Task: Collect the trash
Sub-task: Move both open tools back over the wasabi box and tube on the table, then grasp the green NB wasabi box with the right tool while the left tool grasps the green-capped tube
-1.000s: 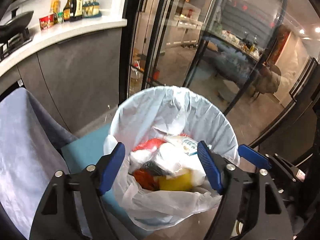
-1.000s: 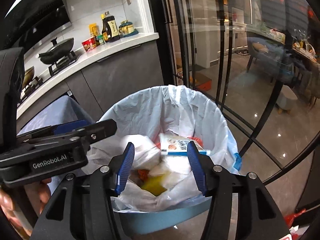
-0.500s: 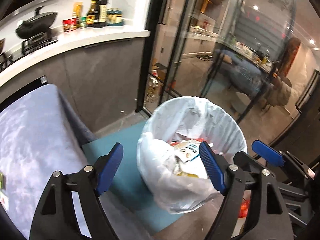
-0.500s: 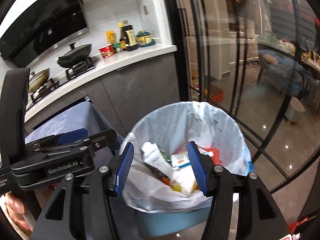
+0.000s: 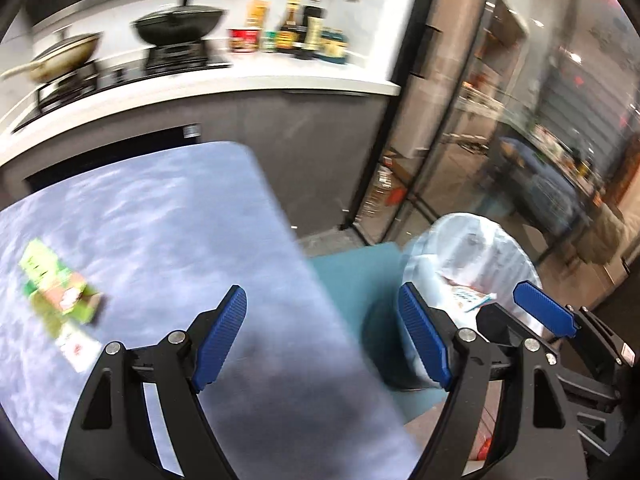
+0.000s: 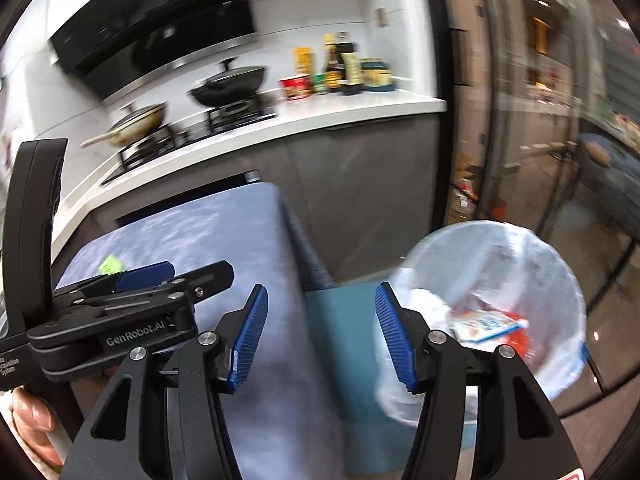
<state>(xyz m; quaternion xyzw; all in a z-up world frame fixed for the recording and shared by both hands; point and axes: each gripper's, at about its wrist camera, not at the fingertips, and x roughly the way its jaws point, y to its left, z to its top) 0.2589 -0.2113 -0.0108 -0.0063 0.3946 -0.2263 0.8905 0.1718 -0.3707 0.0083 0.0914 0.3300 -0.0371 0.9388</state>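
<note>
A trash bin (image 5: pixel 472 256) (image 6: pixel 516 276) lined with a white bag stands on the floor at the right, with wrappers and packets inside. On the blue-grey table (image 5: pixel 152 240) (image 6: pixel 208 240) lies a green carton (image 5: pixel 56 292), with a smaller white and red wrapper (image 5: pixel 76 346) just in front of it. The carton shows as a small green patch (image 6: pixel 110 265) in the right wrist view. My left gripper (image 5: pixel 322 336) hangs open over the table's right edge, nothing between its pads. My right gripper (image 6: pixel 320 336) is open and empty too, beside the bin. Each gripper shows in the other's view (image 5: pixel 544 316) (image 6: pixel 160 276).
A teal mat (image 5: pixel 352 268) (image 6: pixel 344 320) lies under the bin. Behind the table runs a kitchen counter (image 5: pixel 240 80) (image 6: pixel 320 116) with pans on a stove, bottles and jars. Glass sliding doors (image 5: pixel 460 128) stand right behind the bin. A person's fingers (image 6: pixel 28 416) grip the left handle.
Both grippers have swung left, away from the bin and toward the table. The bin slid from centre to the right of both views, and the green carton has come into sight.
</note>
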